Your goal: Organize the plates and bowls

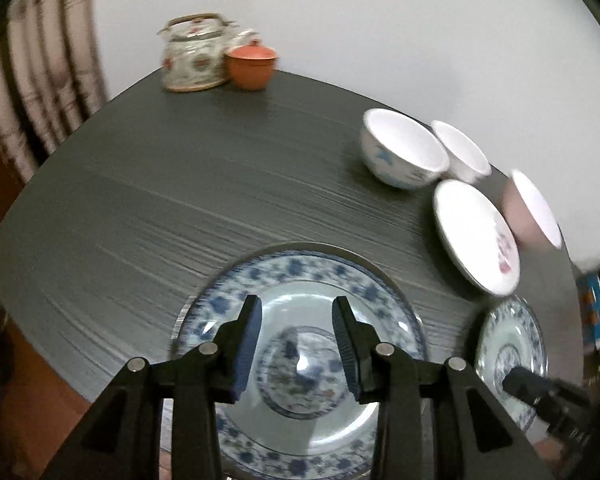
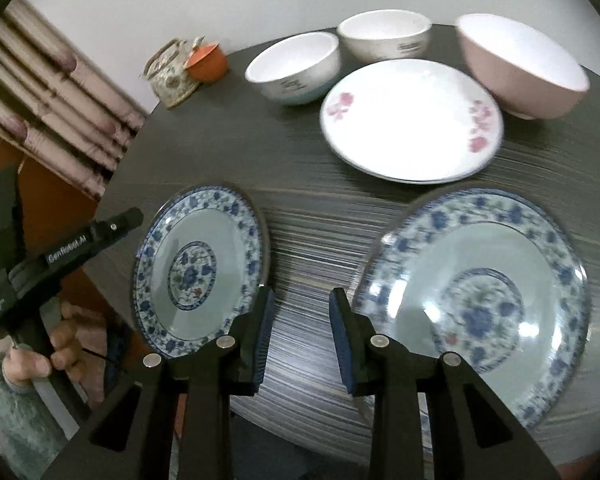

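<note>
Two blue-patterned plates lie on the dark table. My left gripper (image 1: 298, 312) is open and empty, hovering over one blue plate (image 1: 300, 360), which is the left one in the right wrist view (image 2: 200, 268). My right gripper (image 2: 300, 304) is open and empty over bare table between that plate and the other blue plate (image 2: 476, 304), seen at lower right in the left wrist view (image 1: 512, 356). A white plate with pink flowers (image 2: 412, 120) lies beyond. Behind it stand two white bowls (image 2: 296, 68) (image 2: 384, 34) and a pink bowl (image 2: 524, 64).
A patterned teapot (image 1: 194, 56) and an orange lidded cup (image 1: 252, 64) stand at the table's far corner. A striped curtain (image 2: 52, 96) hangs at the left. The table's front edge (image 2: 300, 432) is close below my right gripper. A white wall is behind.
</note>
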The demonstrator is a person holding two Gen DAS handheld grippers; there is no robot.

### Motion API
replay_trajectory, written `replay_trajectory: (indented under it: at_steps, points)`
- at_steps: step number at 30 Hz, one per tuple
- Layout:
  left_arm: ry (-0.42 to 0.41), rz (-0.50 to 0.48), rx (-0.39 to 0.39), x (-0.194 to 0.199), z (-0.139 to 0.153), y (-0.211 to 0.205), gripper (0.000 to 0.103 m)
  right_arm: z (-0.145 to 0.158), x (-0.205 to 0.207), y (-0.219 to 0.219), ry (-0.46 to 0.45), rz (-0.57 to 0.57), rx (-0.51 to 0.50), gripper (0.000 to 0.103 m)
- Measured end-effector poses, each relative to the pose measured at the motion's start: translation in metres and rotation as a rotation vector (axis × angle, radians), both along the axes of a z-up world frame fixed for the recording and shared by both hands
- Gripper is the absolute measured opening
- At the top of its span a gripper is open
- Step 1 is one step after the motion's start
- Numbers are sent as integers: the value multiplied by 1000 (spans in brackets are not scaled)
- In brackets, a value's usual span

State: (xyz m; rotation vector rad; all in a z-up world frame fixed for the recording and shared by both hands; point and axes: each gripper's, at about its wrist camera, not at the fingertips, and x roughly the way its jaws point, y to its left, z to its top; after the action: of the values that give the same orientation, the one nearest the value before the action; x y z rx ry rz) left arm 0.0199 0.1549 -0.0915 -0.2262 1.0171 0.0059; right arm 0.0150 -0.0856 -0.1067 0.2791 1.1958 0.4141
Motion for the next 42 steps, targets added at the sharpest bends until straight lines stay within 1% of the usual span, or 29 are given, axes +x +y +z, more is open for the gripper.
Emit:
replay_trajectory:
  at_steps: [4,6,8,11,13,17,22,25,27,35,42]
  points:
    - [-32,-82,21,-3,4,-24,37,2,-8,-27,-3,-46,23,28]
    - [-38,-118,16,-5,3,-32,37,4,-11,-43,-13,-61,40,28]
    - [-42,-146,28,-8,3,-41,37,5,-15,-56,-25,-74,55,28]
    - [-36,-191,45,-12,1,-57,37,7,-21,-76,-48,-63,75,28]
    - [-22,-218,26,-16,1,-67,37,9,-25,-89,-78,-59,67,28]
    - [12,-259,-46,-21,2,-86,37,9,-34,-117,-111,-51,44,28]
    - [36,-306,-48,-22,1,-116,37,-1,-35,-155,-87,-89,13,28]
    - [65,-323,-75,-21,-5,-130,37,-11,-33,-176,-71,-124,35,26]
    - [95,-322,-107,-17,-11,-139,37,-16,-31,-184,-65,-143,39,26]
    - [153,-332,-152,-12,-26,-165,37,-36,-31,-204,-36,-188,87,26]
    - [214,-307,-195,-4,-43,-172,37,-50,-29,-209,-2,-199,123,24]
